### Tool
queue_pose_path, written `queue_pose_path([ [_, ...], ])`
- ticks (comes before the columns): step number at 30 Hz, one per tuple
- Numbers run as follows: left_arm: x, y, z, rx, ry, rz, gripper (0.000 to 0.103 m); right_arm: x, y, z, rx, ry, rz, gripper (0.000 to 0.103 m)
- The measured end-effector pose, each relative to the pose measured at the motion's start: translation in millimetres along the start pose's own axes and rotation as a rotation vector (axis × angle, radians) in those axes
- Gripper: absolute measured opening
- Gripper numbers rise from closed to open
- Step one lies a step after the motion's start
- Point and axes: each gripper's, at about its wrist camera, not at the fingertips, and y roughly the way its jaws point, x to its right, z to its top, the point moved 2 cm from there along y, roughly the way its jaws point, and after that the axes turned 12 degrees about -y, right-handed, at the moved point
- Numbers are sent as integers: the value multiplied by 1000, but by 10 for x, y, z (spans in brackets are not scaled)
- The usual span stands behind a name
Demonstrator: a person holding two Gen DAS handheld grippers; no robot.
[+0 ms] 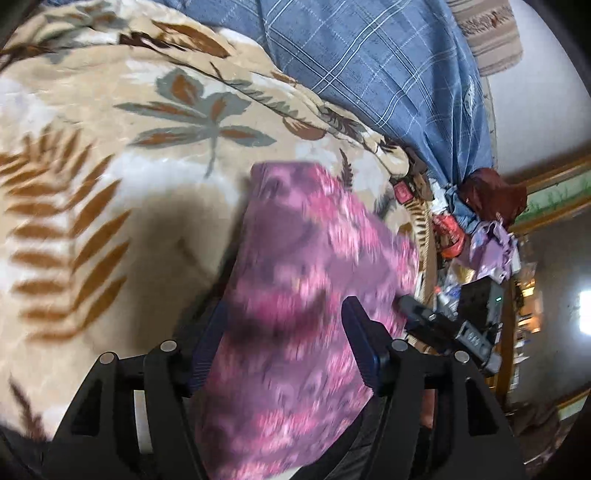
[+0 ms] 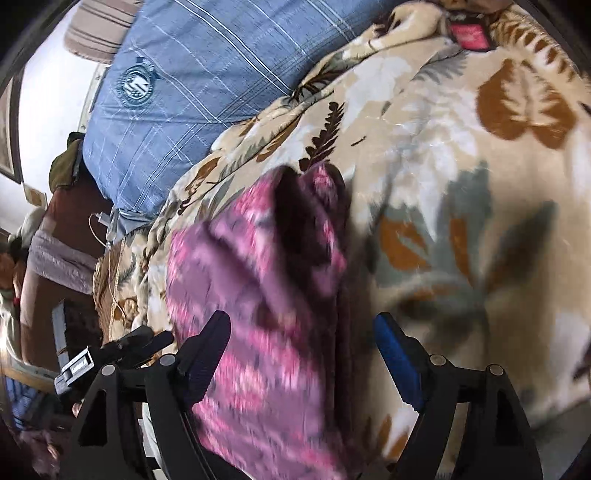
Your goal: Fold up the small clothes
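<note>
A small pink and purple flowered garment (image 1: 295,258) lies folded on a beige leaf-print blanket (image 1: 110,147); the picture is blurred. My left gripper (image 1: 286,303) hovers over its near end, jaws open, with the cloth lying below and between the blue fingers (image 1: 360,332) and loose of them. In the right wrist view the same garment (image 2: 258,280) shows a dark fold at its far end. My right gripper (image 2: 303,317) stands open above it, gripping nothing. Each view catches the other gripper at its side: the right one (image 1: 447,325) and the left one (image 2: 122,350).
A blue checked pillow (image 1: 369,66) lies at the blanket's far edge. A pink label (image 2: 471,35) sits on the blanket (image 2: 461,166). Beyond the bed's side there are heaped clothes and clutter (image 1: 487,229) and a dark box (image 1: 480,299).
</note>
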Motion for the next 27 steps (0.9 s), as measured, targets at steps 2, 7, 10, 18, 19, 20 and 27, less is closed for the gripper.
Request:
queue_pose_path([
  [2, 8, 113, 95, -14, -4, 11, 63, 52, 85, 67, -18, 4, 7, 72],
  [7, 17, 289, 148, -38, -6, 18, 64, 55, 274, 146, -67, -13, 13, 53],
  [10, -14, 359, 103, -34, -11, 31, 63, 85, 398, 102, -96, 7, 33, 53],
  [18, 37, 131, -47, 18, -2, -8, 25, -118, 314, 95, -77, -59, 15, 21],
  [19, 64, 49, -77, 31, 1, -21, 24, -190, 251, 93, -65, -72, 11, 21],
  [20, 83, -38, -109, 45, 6, -36, 24, -308, 159, 95, -47, -95, 7, 20],
  [27, 232, -707, -31, 142, 22, -126, 24, -885, -194, 297, 27, -204, 30, 20],
])
